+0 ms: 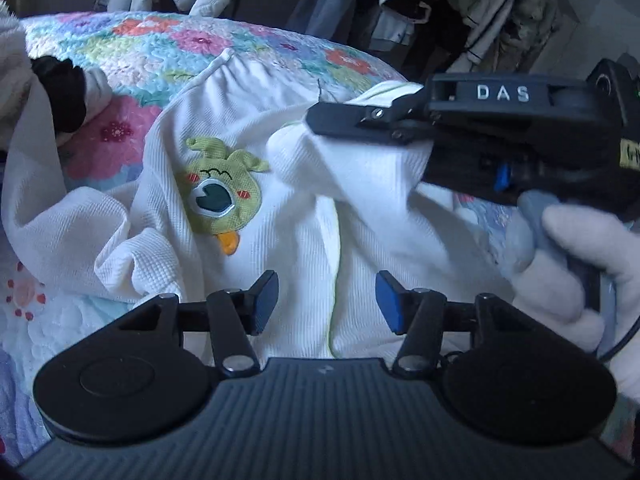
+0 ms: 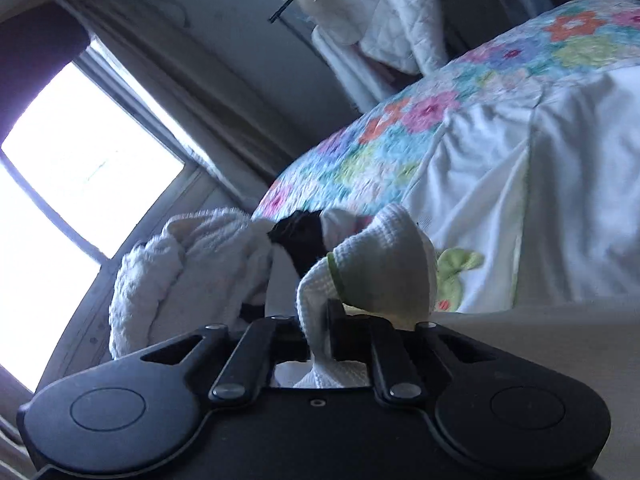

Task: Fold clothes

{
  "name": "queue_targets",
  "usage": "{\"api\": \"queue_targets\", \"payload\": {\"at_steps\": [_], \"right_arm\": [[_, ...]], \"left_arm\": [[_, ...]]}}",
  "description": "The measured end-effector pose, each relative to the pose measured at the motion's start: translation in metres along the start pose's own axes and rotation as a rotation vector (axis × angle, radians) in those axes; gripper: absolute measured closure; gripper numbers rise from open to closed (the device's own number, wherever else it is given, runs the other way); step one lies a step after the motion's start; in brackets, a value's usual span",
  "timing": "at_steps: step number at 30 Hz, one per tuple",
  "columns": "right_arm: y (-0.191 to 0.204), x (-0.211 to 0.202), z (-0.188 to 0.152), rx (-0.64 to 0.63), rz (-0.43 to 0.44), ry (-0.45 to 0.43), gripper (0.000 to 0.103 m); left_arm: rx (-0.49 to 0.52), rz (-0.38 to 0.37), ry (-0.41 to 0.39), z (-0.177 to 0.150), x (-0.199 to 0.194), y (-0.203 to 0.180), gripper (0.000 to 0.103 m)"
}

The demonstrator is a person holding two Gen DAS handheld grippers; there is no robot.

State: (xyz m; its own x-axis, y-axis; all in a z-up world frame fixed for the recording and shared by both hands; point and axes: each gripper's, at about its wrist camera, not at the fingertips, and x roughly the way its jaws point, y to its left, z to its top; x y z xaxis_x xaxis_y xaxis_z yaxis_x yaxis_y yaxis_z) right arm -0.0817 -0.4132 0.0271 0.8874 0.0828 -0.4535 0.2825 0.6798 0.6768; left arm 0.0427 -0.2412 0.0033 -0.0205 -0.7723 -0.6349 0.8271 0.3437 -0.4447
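White waffle top [image 1: 304, 216] on the bed [image 1: 160, 52], just ahead of my left hand-held gripper [image 1: 326, 300], which is wide open, empty. Right hand-held gripper [image 2: 332, 320] pinches the sleeve cuff. Sleeve fold underway; next, carry it across the chest.

The only clearly readable text is "DAS", in raised pale capitals on the dark housing of the right gripper [image 1: 340, 122], seen in the left wrist view at about two o'clock. Just below it, toward three o'clock at the frame's edge, a yellow sticker [image 1: 629, 154] on the same housing carries dark characters, cut off by the edge and too partial to read. The green cartoon patch [image 1: 222, 192] on the white garment [image 1: 280, 240] bears a face only, no lettering. In the right wrist view nothing can be read.
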Motion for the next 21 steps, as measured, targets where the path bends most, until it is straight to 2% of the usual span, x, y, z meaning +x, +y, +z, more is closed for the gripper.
{"api": "queue_targets", "payload": {"at_steps": [1, 2, 3, 6, 8, 10, 11, 12, 14, 16, 17, 18, 21], "right_arm": [[-0.001, 0.002, -0.002, -0.025, -0.008, 0.022, 0.054], [-0.001, 0.004, -0.004, -0.049, -0.015, 0.043, 0.051], [-0.002, 0.007, -0.006, -0.074, -0.023, 0.065, 0.051], [-0.014, -0.013, -0.004, -0.067, 0.024, 0.072, 0.048], [-0.025, -0.034, -0.003, -0.011, 0.037, 0.059, 0.046], [-0.031, -0.057, -0.005, -0.021, 0.038, 0.06, 0.046], [-0.034, -0.068, -0.007, -0.031, 0.018, 0.065, 0.045], [-0.036, -0.078, -0.01, -0.042, -0.012, 0.072, 0.045], [-0.043, -0.097, -0.022, -0.072, -0.056, 0.101, 0.045], [-0.05, -0.109, -0.039, -0.091, -0.115, 0.133, 0.045], [-0.053, -0.112, -0.047, -0.1, -0.136, 0.156, 0.045], [-0.055, -0.113, -0.056, -0.109, -0.153, 0.184, 0.045], [-0.053, -0.115, -0.073, -0.113, -0.137, 0.262, 0.045]], "left_arm": [[-0.035, -0.016, -0.006, -0.001, 0.002, 0.008, 0.047], [-0.054, -0.029, -0.006, -0.003, 0.003, 0.012, 0.047], [-0.057, -0.047, -0.007, -0.004, 0.005, 0.014, 0.045], [-0.056, -0.059, 0.002, -0.008, 0.015, 0.013, 0.038], [-0.081, -0.038, 0.013, -0.008, 0.023, 0.012, 0.037], [-0.12, -0.015, 0.009, -0.006, 0.028, 0.015, 0.037], [-0.125, -0.007, -0.014, -0.006, 0.028, 0.016, 0.035], [-0.126, 0.022, -0.053, -0.004, 0.03, 0.017, 0.029], [-0.126, 0.089, -0.108, 0.002, 0.037, 0.022, 0.024], [-0.121, 0.116, -0.138, 0.008, 0.045, 0.028, 0.035], [-0.112, 0.115, -0.144, 0.009, 0.044, 0.03, 0.07], [-0.097, 0.125, -0.163, 0.011, 0.04, 0.034, 0.1], [-0.106, 0.214, -0.241, 0.011, 0.019, 0.048, 0.1]]}}
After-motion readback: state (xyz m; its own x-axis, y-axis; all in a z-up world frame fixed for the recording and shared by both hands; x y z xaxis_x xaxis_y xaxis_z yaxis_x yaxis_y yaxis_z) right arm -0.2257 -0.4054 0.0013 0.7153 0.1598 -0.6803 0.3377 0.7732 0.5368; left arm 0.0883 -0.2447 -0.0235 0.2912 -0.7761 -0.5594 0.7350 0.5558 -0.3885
